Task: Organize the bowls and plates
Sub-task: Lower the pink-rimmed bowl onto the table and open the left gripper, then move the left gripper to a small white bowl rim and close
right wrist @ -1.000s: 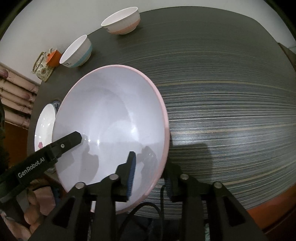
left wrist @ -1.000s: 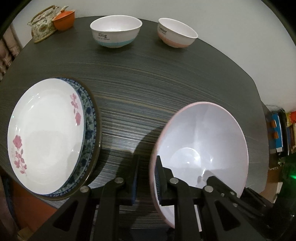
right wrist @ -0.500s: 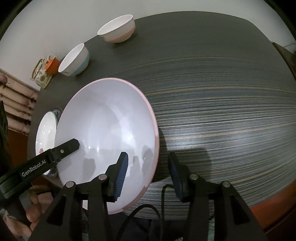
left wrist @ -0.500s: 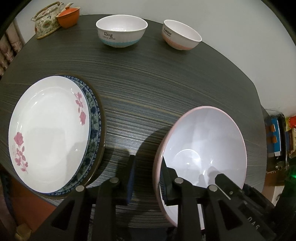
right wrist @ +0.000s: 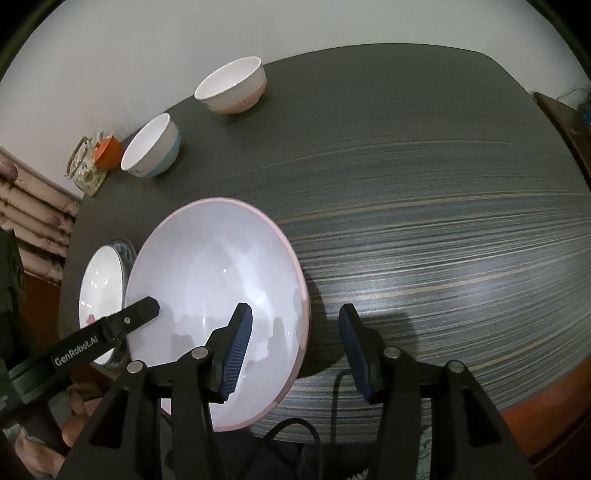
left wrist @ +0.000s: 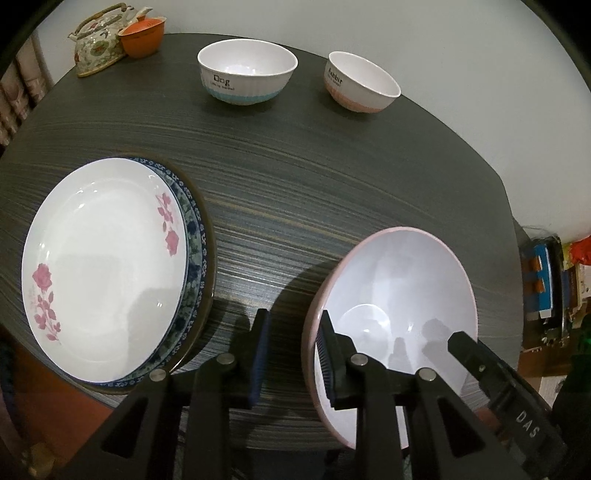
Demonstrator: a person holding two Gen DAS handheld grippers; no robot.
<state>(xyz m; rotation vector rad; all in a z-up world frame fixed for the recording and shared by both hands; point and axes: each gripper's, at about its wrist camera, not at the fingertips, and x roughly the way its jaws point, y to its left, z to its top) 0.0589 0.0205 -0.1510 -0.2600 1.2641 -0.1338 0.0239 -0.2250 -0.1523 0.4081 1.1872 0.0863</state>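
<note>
Two claws straddle the near rim of one wide pink-rimmed bowl (left wrist: 402, 295), which sits at the near edge of the dark striped counter (left wrist: 295, 184). The left claw (left wrist: 291, 354) has one pad inside the bowl and one outside, with a visible gap to the rim, so it is released rather than clenched. The right claw (right wrist: 295, 354) is spread wider still, its left pad over the bowl's inner wall and its right pad out over the counter; it grips nothing.

The bowl looks glazed and smooth, stiff, probably slippery and breakable. Its thin rim is the only place the pads can bite, and a pinch there would likely let so broad a bowl tip, so a hold on two sides seems wise.

Just left of it lies a stack of plates: a white plate with pink roses (left wrist: 103, 266) resting on a blue-patterned plate (left wrist: 192, 236), itself on a dark-rimmed one.

Far across the counter stand two small bowls, well apart from the big one: a blue-based bowl marked "Dog" (left wrist: 247, 74) and a pink-based bowl marked "Rabbit" (left wrist: 362, 83). Beyond them, in the far left corner, a floral teapot (left wrist: 98, 46) touches an orange lidded cup (left wrist: 142, 33).
</note>
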